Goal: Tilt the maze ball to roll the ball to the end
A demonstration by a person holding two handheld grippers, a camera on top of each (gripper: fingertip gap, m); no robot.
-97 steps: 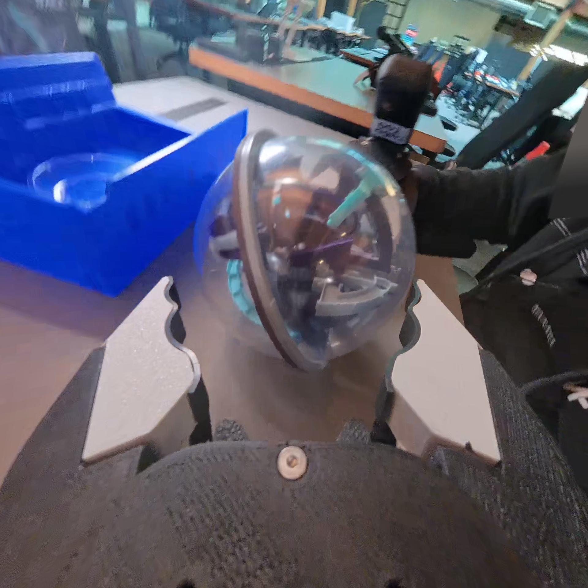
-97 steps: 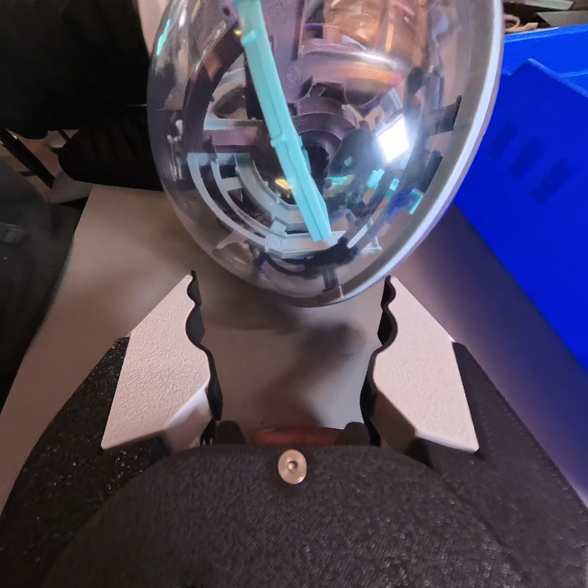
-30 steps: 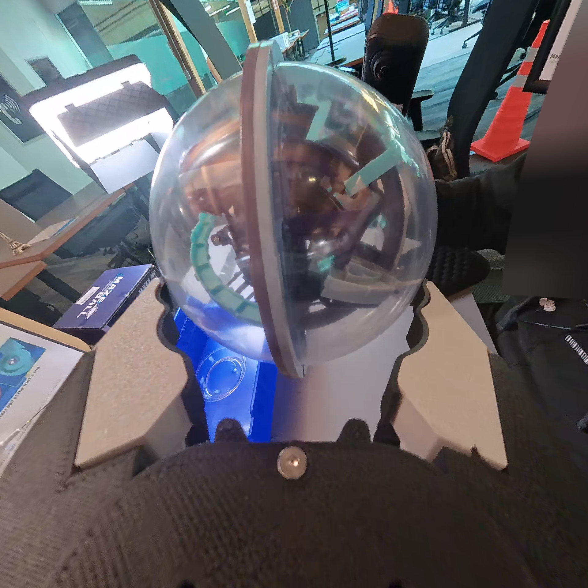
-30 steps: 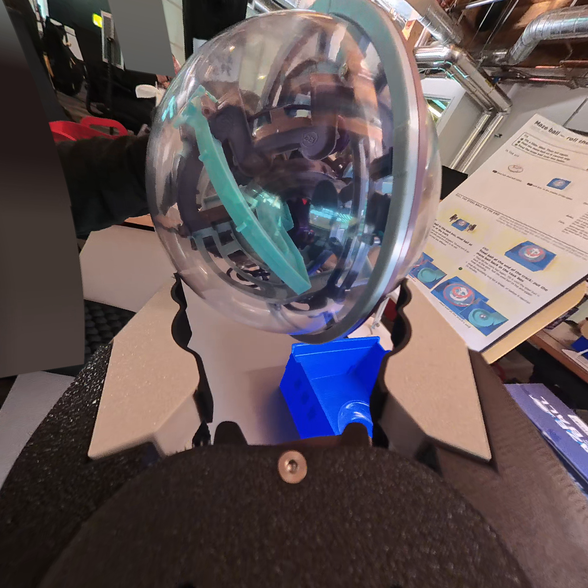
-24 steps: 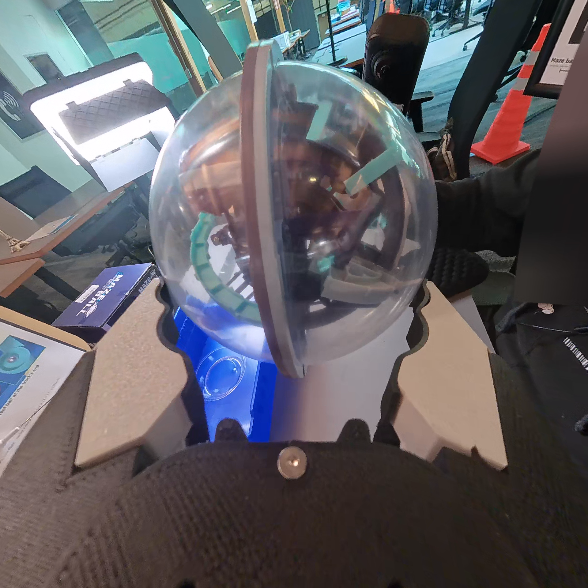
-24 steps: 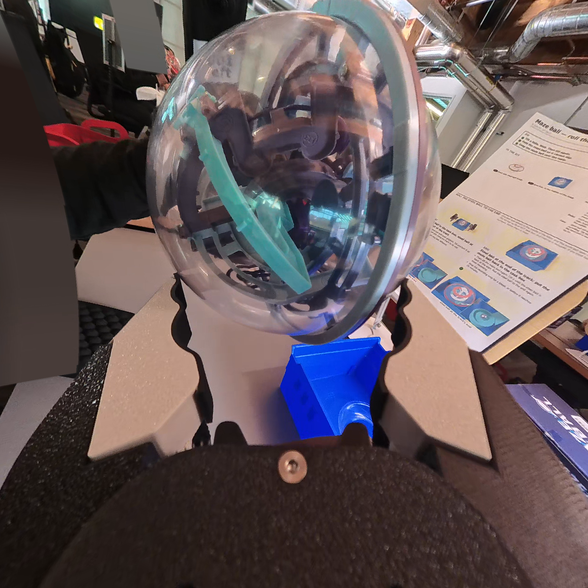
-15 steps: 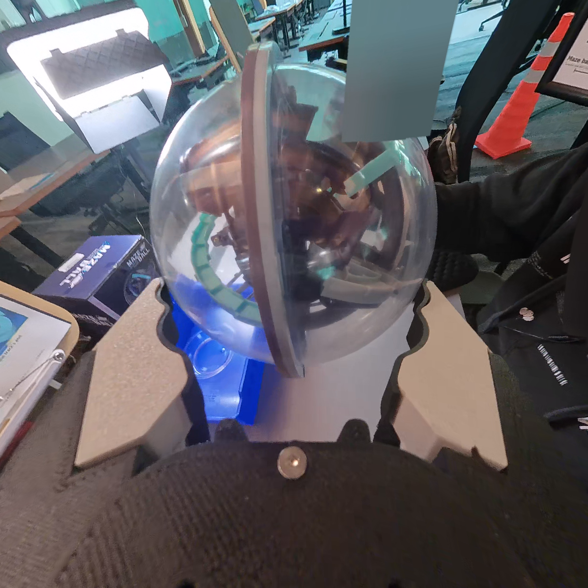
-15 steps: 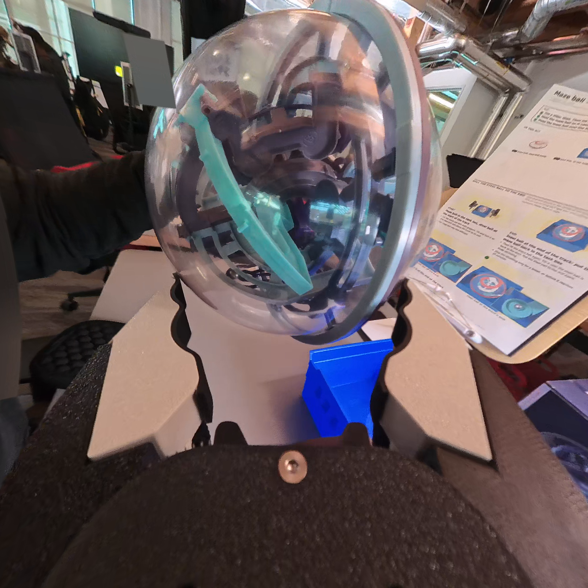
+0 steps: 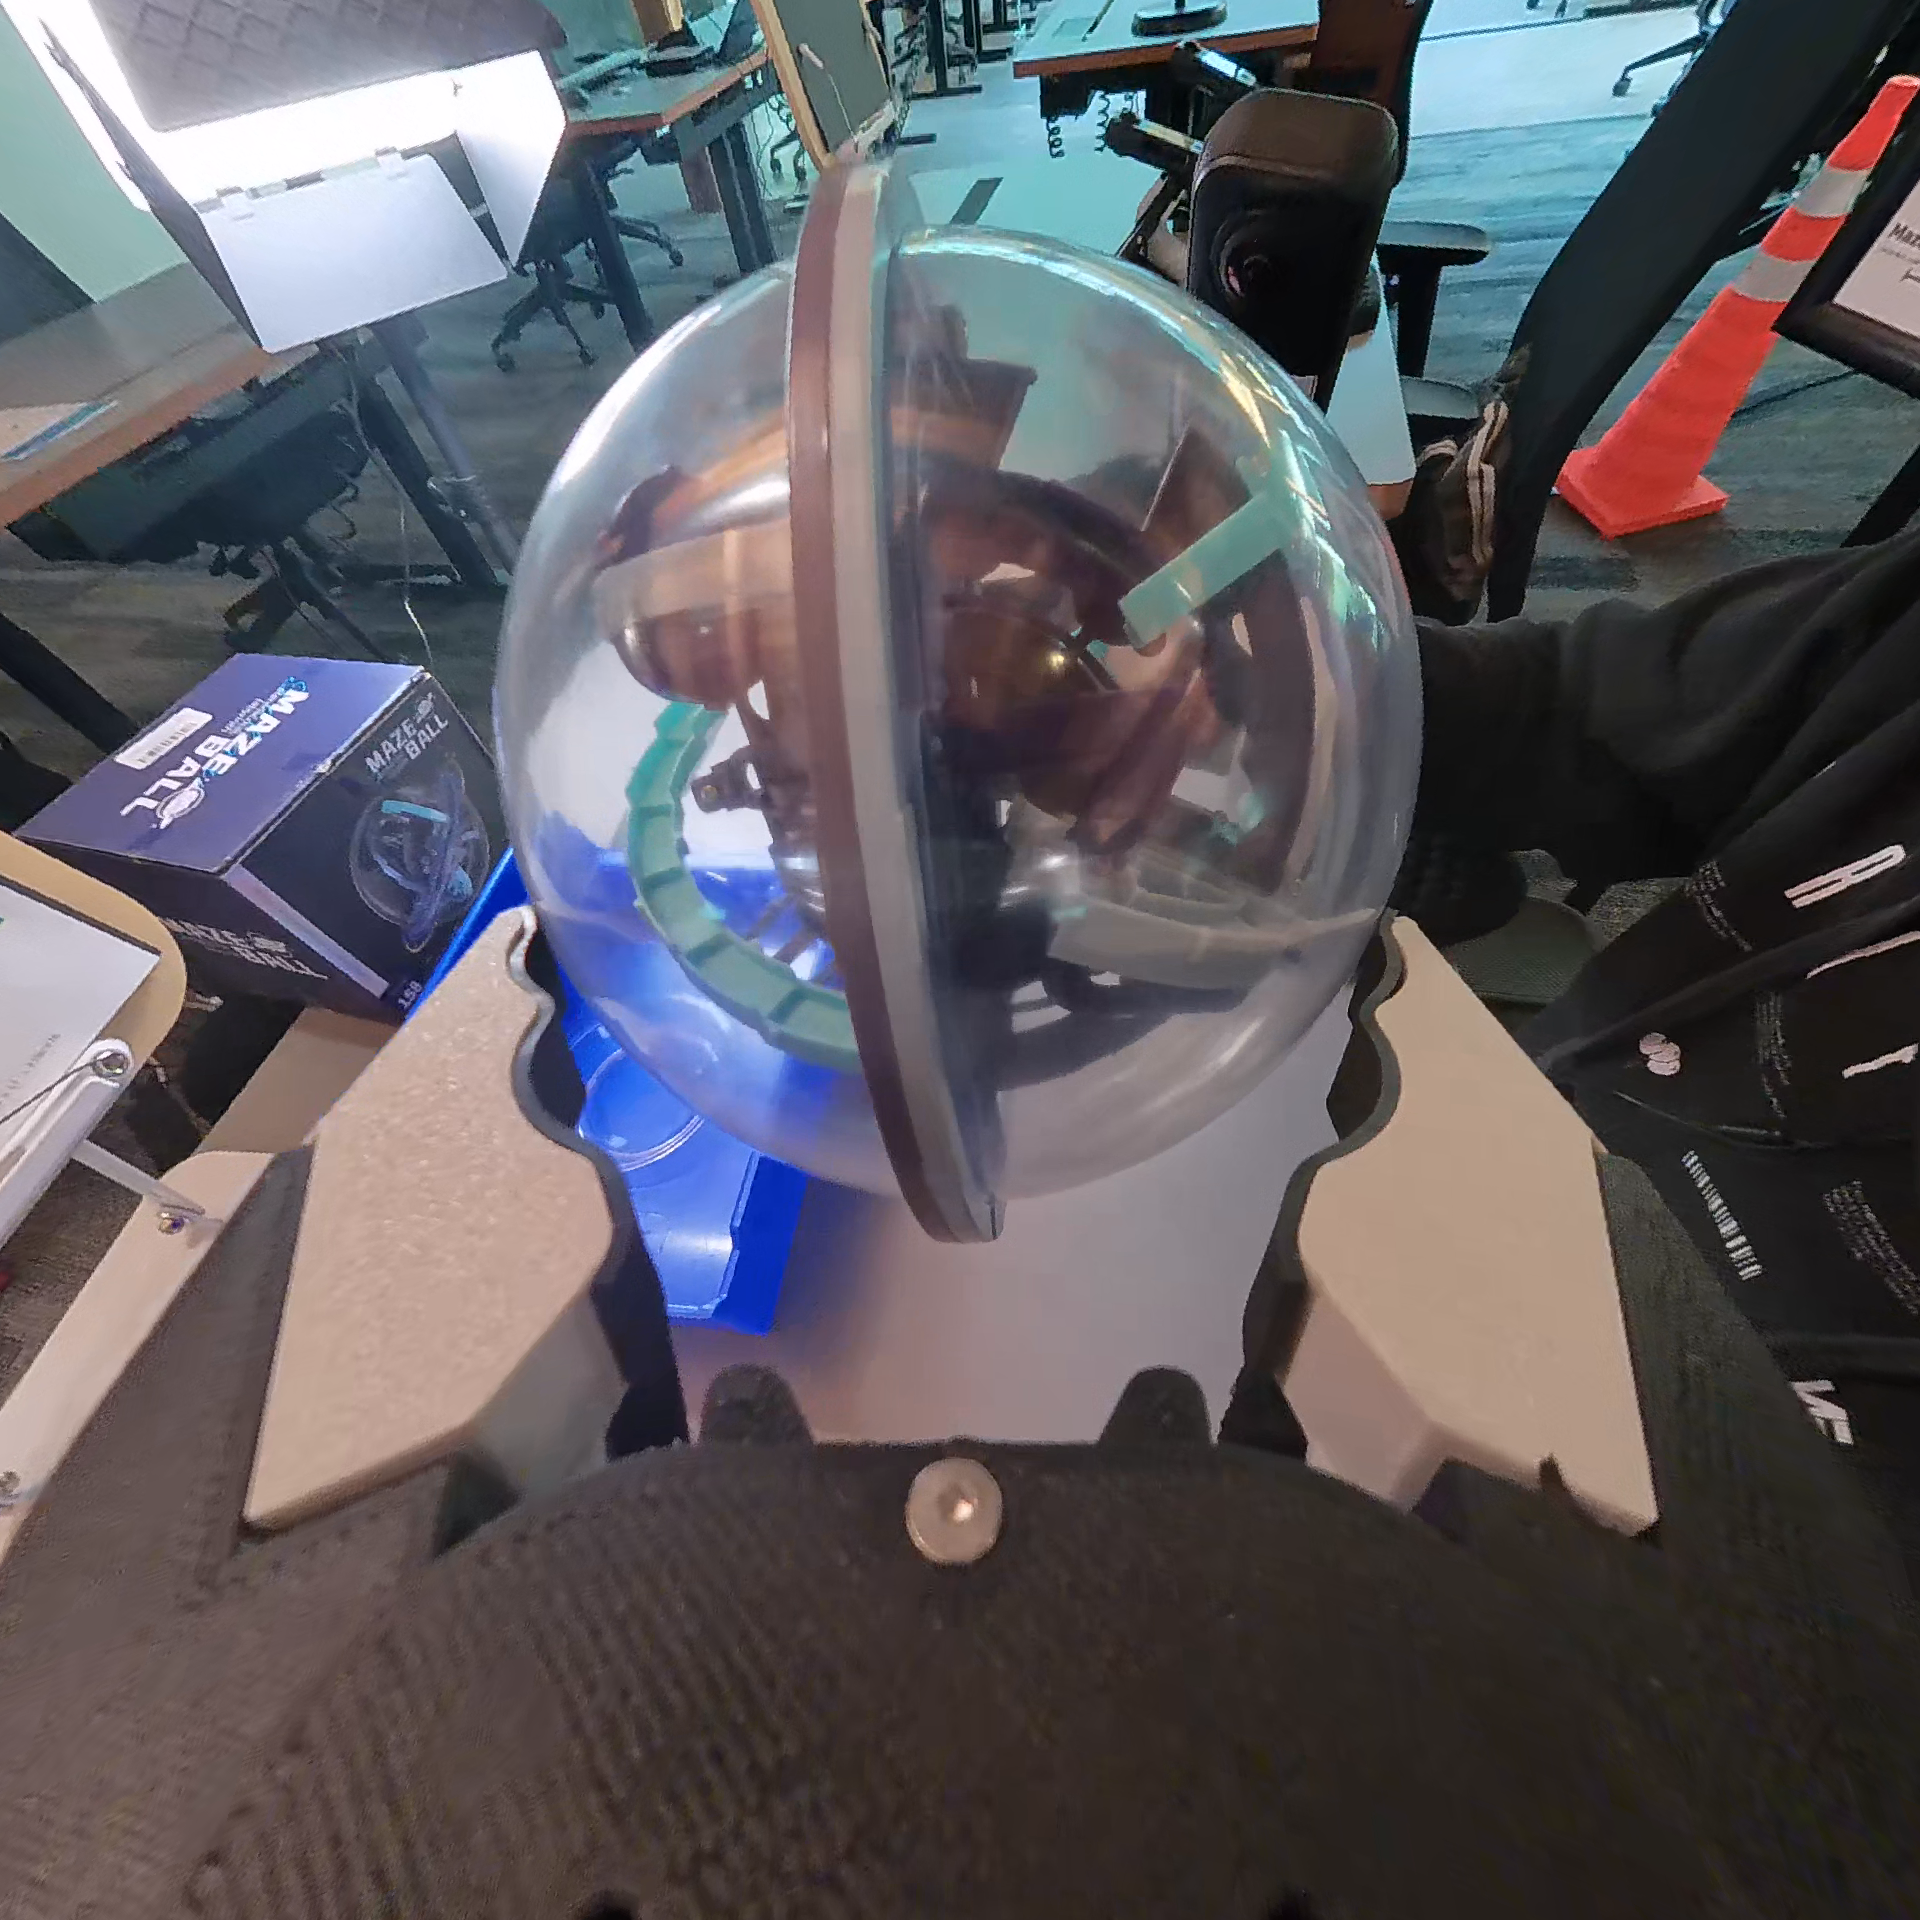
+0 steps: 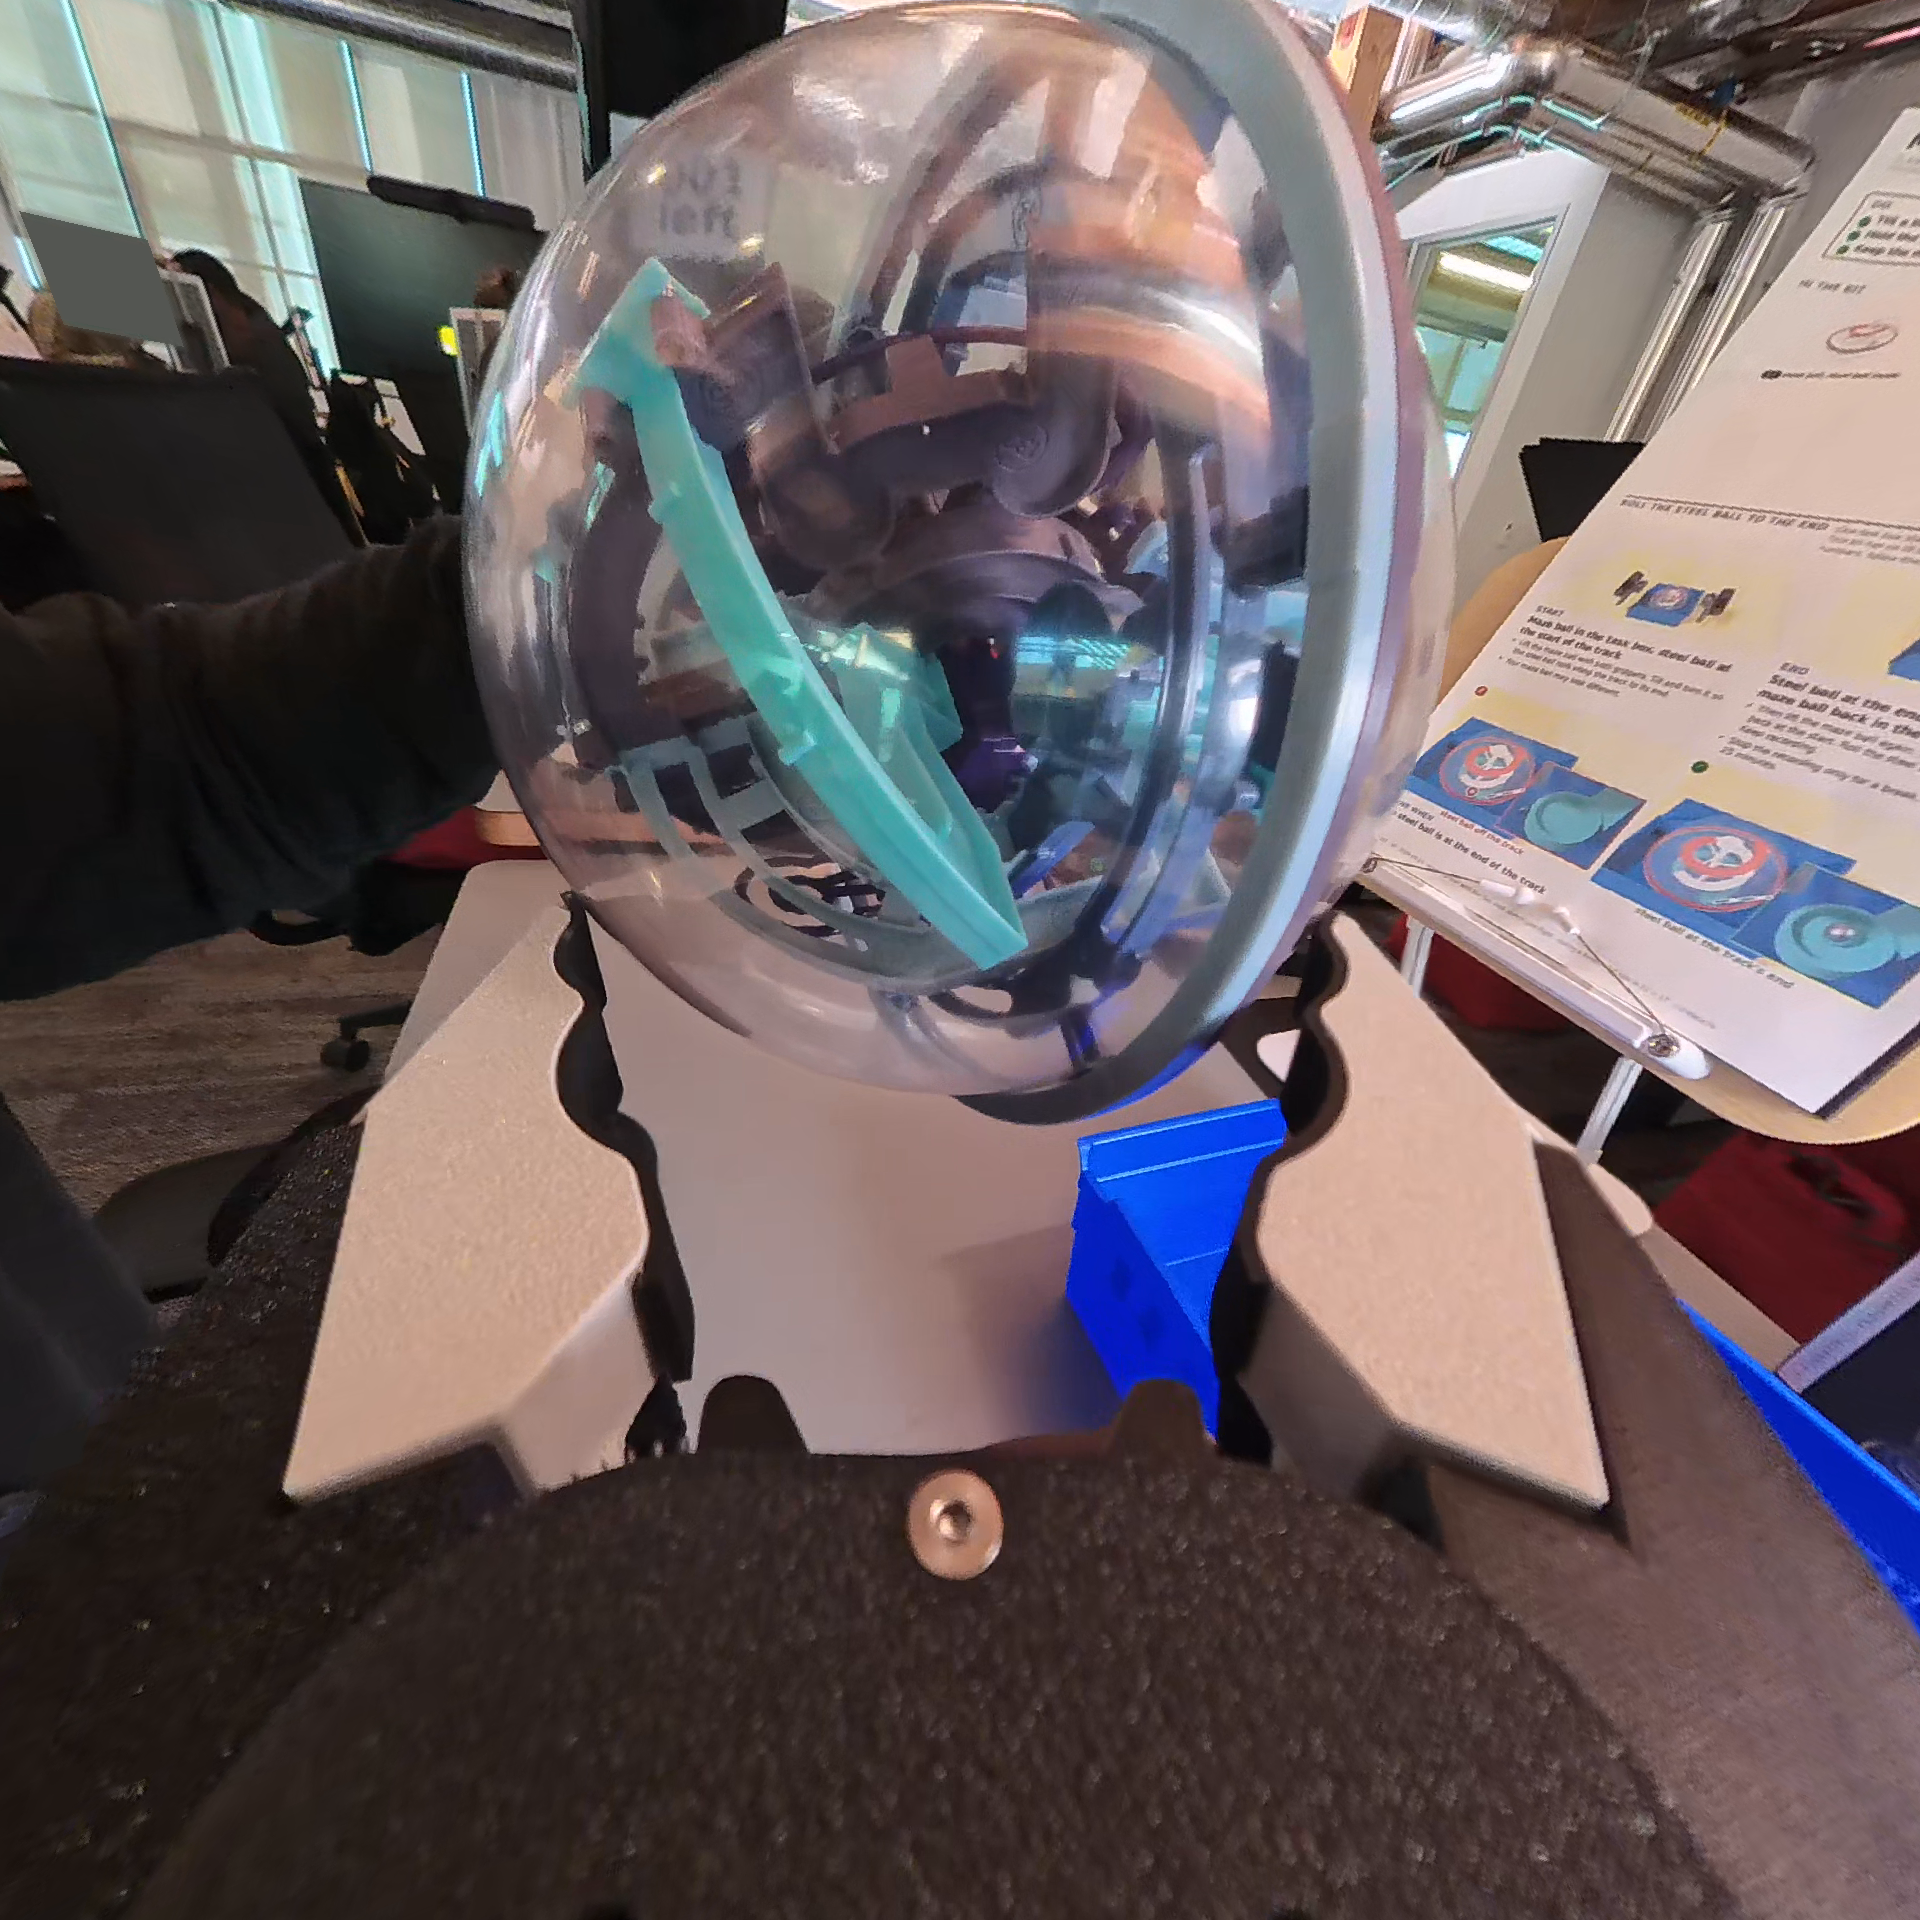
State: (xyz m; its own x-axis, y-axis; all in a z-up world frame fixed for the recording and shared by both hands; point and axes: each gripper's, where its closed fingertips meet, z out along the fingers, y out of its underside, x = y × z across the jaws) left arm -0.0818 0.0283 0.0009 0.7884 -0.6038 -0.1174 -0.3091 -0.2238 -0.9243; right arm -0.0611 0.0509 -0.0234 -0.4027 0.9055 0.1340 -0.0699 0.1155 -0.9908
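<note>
Maze ball lifted off table; both jaws gripping it (seam near-upright).

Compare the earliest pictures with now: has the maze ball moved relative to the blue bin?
Yes. The maze ball was low on the table beside the blue bin; now both grippers hold it up, with the bin showing below it.

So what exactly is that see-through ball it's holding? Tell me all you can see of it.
The maze ball is a clear plastic sphere of two domes joined at a grey rim that runs nearly upright. Inside are curved teal, grey, brown and purple tracks. I cannot make out the small rolling ball. It is held up in the air above the blue tray, cradled between the fingers of the left gripper and the right gripper, each on an opposite side.
</note>
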